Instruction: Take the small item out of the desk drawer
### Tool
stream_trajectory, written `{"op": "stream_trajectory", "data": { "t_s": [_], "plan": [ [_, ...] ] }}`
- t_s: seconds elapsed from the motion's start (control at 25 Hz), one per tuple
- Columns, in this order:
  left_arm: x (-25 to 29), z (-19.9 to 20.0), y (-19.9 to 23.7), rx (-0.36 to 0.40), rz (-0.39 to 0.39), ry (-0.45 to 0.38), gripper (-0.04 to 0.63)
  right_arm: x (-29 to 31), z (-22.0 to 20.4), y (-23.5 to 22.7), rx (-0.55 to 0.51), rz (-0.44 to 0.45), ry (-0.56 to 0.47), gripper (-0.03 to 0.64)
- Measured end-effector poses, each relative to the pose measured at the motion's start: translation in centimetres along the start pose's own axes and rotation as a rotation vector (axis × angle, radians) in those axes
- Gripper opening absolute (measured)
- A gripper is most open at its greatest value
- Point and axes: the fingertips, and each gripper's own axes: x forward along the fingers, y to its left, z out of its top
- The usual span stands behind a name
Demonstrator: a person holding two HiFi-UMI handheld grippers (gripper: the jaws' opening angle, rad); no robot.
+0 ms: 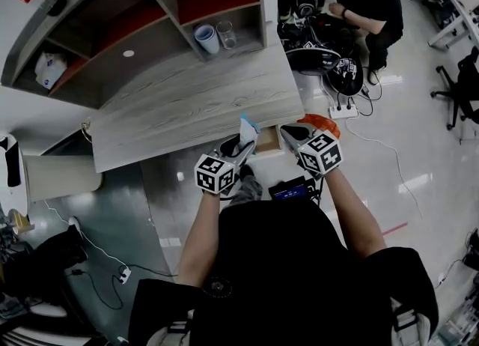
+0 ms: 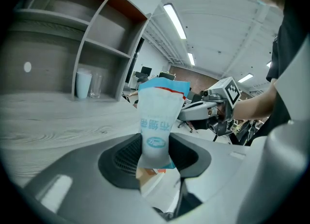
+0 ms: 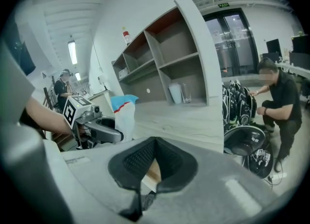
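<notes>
A small white packet with a blue top and a red stripe (image 2: 157, 116) stands upright between the jaws of my left gripper (image 2: 156, 146), which is shut on its lower end. In the head view the packet (image 1: 248, 129) sits just above the front edge of the wooden desk (image 1: 187, 101), with the left gripper (image 1: 241, 144) below it. The open drawer (image 1: 267, 141) shows as a light wooden box under the desk edge. My right gripper (image 1: 293, 133) hovers at the drawer's right side, and its jaws (image 3: 152, 162) are shut with nothing in them.
A white cup (image 1: 207, 38) and a glass (image 1: 226, 34) stand in the shelf unit at the desk's back. A person (image 1: 370, 7) crouches by black bags at the far right. A power strip (image 1: 344, 111), cables and an orange object (image 1: 318, 122) lie on the floor.
</notes>
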Motion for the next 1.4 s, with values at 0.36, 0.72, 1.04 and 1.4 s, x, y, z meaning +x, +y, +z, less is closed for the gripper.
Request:
{"op": "stream_trajectory", "data": {
  "t_s": [0.36, 0.72, 1.04, 1.4],
  "plan": [
    [-0.3, -0.1, -1.2, -0.01, 0.022, -0.02, 0.176, -1.1, -0.7, -0.1, -0.01, 0.019, 0.0, -0.003],
    [-1.7, -1.6, -3.9, -0.043, 0.066, -0.051, 0.176, -2.4, -2.4, 2.0, 0.0, 0.082, -0.005, -0.003],
    [-4.3, -4.0, -5.3, -0.105, 0.113, -0.07, 0.176, -2.9, -4.9, 5.2, 0.024, 0.14, 0.015, -0.003],
    [-6.0, -4.5, -6.8, -0.081, 0.066, -0.089, 0.176, -4.2, -5.9, 7.1, 0.026, 0.082, 0.004, -0.003]
  ]
}}
